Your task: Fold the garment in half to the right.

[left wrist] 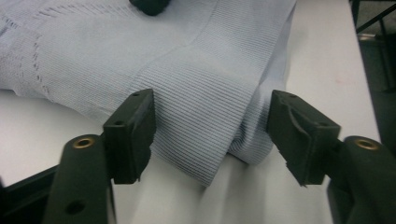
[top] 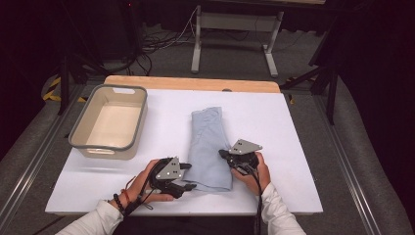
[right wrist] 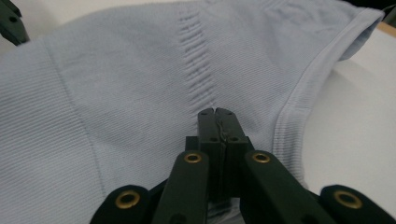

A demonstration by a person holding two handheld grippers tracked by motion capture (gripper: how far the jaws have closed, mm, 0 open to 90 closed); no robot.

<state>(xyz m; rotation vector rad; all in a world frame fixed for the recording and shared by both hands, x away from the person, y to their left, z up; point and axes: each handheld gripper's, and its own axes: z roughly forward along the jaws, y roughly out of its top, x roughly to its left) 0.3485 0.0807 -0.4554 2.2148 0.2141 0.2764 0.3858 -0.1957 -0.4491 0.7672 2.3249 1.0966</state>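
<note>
A light blue knitted garment [top: 209,147] lies folded into a long strip on the white table top [top: 293,127]. My left gripper [top: 190,176] is at its near left corner, held by a hand. In the left gripper view the left gripper [left wrist: 215,135] is open; the ribbed hem corner [left wrist: 219,140] lies between the jaws, and the pads are clear of it. My right gripper [top: 225,155] is at the garment's right edge. In the right gripper view the right gripper [right wrist: 217,114] is shut, its tips down on the cloth [right wrist: 116,93], with no fold seen between them.
A beige tub with a grey rim [top: 108,122] stands empty at the back left of the table. A wooden strip [top: 191,83] runs along the far edge. Beyond it are a metal frame's legs [top: 196,44] and cables on the floor.
</note>
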